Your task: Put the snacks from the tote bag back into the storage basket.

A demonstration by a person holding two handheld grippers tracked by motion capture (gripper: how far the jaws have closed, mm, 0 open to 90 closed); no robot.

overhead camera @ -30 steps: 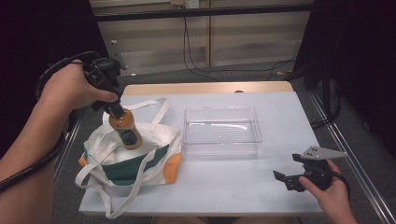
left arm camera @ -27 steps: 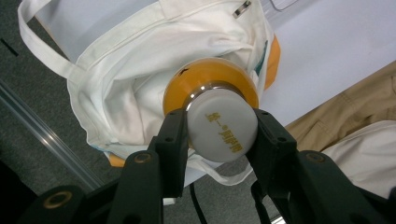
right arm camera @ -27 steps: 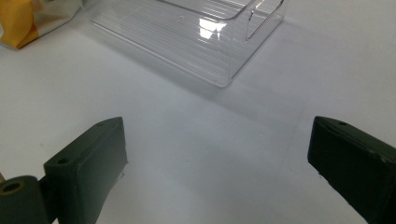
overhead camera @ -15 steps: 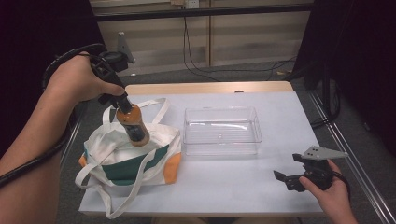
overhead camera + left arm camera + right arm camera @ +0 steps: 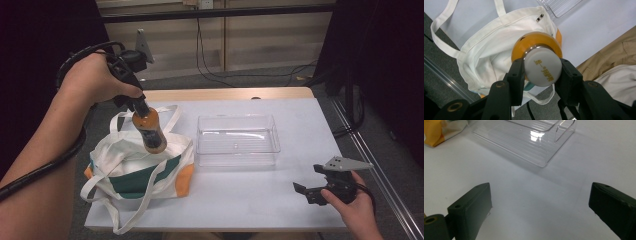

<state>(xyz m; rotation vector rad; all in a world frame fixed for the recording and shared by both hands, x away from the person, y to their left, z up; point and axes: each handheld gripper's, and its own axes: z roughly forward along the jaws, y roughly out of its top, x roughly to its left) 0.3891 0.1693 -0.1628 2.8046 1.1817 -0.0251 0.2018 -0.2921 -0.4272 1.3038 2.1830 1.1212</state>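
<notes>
An orange bottle [image 5: 150, 132] with a white cap [image 5: 543, 70] hangs tilted over the open mouth of a white tote bag [image 5: 131, 165] with green and orange panels. My left gripper [image 5: 138, 107] is shut on the cap, one jaw on each side, as the left gripper view [image 5: 541, 75] shows from above. The bottle's lower end still sits at the bag's rim. My right gripper [image 5: 314, 190] rests low over the table's front right corner, its jaws wide open [image 5: 541, 205] with bare tabletop between them.
A clear plastic bin [image 5: 236, 140] stands at the table's middle, right of the bag, and lies ahead of the right gripper [image 5: 529, 137]. The bag's loose straps [image 5: 107, 212] trail toward the front left edge. Cables hang beyond the table's far edge.
The left hand has drawn the bottle up and to the right, out of the bag's mouth, tilting it more. The right gripper has stayed where it was.
</notes>
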